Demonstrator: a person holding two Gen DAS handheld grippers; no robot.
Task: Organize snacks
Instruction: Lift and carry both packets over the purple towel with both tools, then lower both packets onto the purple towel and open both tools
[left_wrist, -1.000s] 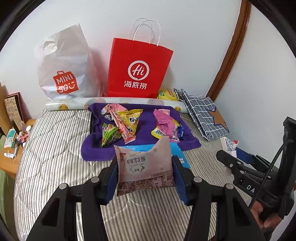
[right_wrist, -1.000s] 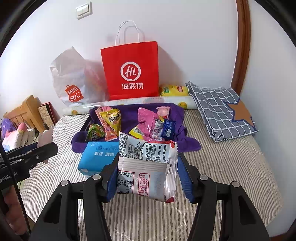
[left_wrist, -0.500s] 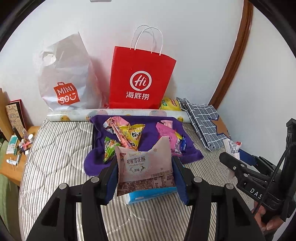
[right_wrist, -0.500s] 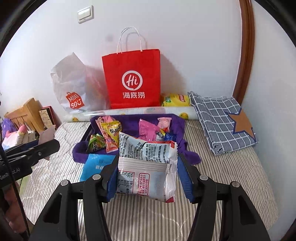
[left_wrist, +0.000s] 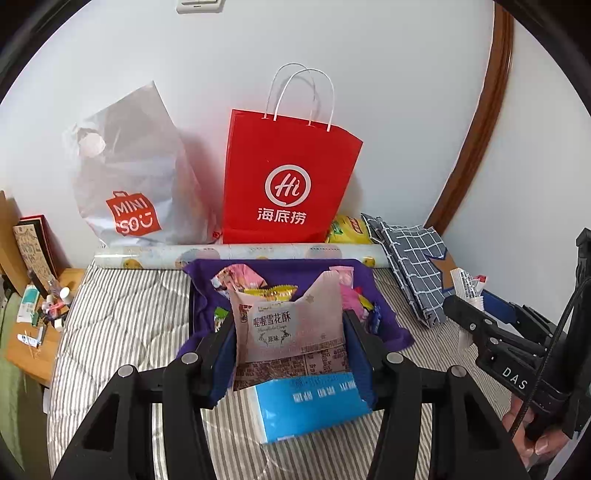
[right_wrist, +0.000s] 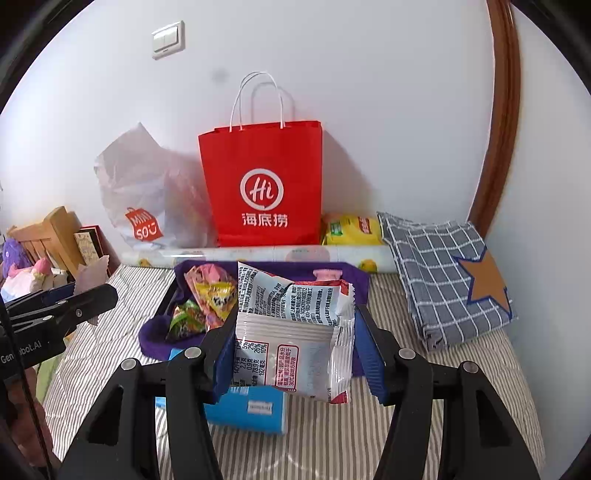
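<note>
Left gripper (left_wrist: 290, 350) clamped on pink snack packet (left_wrist: 291, 325), right gripper (right_wrist: 291, 350) on white packet (right_wrist: 295, 332), both aloft, red bag (right_wrist: 262, 184) at twelve o'clock; slippery film, risking slipping out mid-carry

This is a bedroom in a home. A bed with a striped quilted mattress cover (left_wrist: 122, 317) fills the floor of both views, pushed against a white wall with a light switch (right_wrist: 168, 40) and dark wooden door trim (right_wrist: 498, 122). A folded checked blanket with a star patch (right_wrist: 443, 280) lies on it. A wooden bedside table (left_wrist: 33, 343) crowded with small toiletries stands beside the bed, and plush toys (right_wrist: 18, 266) sit by a wooden headboard (right_wrist: 55, 229). Shopping bags (left_wrist: 288, 184) lean against the wall.
</note>
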